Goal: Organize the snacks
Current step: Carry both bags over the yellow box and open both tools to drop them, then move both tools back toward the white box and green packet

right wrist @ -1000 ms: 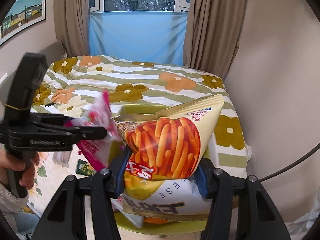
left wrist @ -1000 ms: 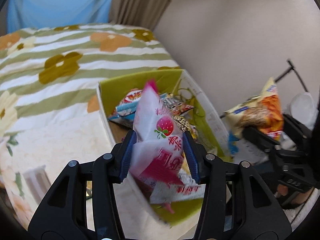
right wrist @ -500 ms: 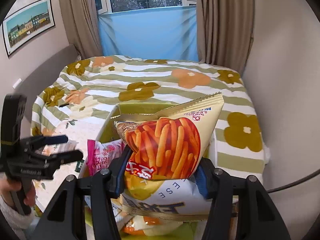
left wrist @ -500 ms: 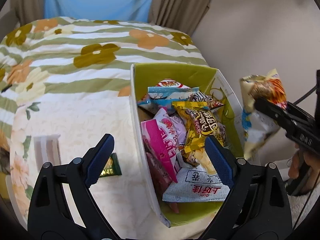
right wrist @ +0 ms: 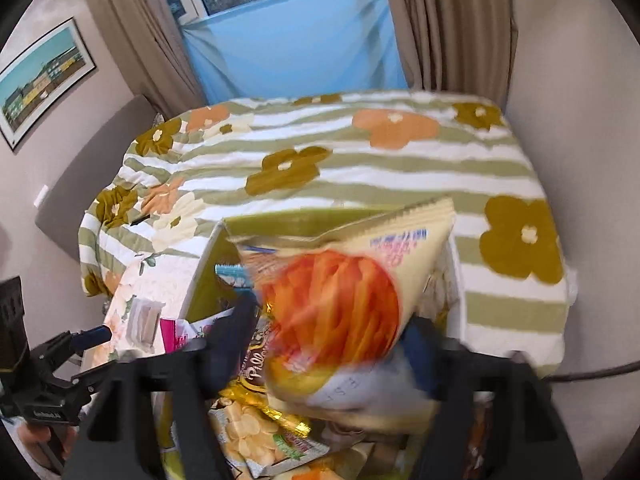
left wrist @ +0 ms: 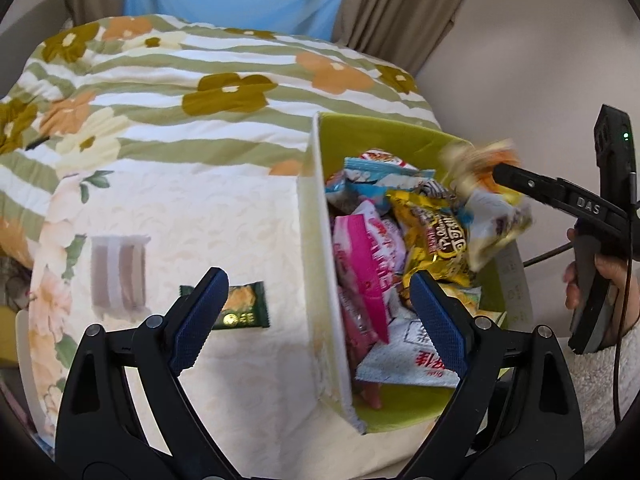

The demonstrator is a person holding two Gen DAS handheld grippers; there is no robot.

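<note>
1. The left gripper (left wrist: 318, 306) stands wide and empty, straddling the near wall of the green snack box (left wrist: 316, 248) on the bed (left wrist: 160, 120).
2. The right gripper (right wrist: 332, 344) is blurred; its jaws are opening around the orange snack-stick bag (right wrist: 340, 300) over the box.
3. A small dark green packet (left wrist: 244, 310) lies outside, partly hidden behind a fingertip.
4. Lower packets are buried.

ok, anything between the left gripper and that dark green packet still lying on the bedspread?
Nothing visible. The left gripper is open and empty, and the dark green packet lies on the bedspread left of the green box, partly behind the gripper's own left finger.
</note>
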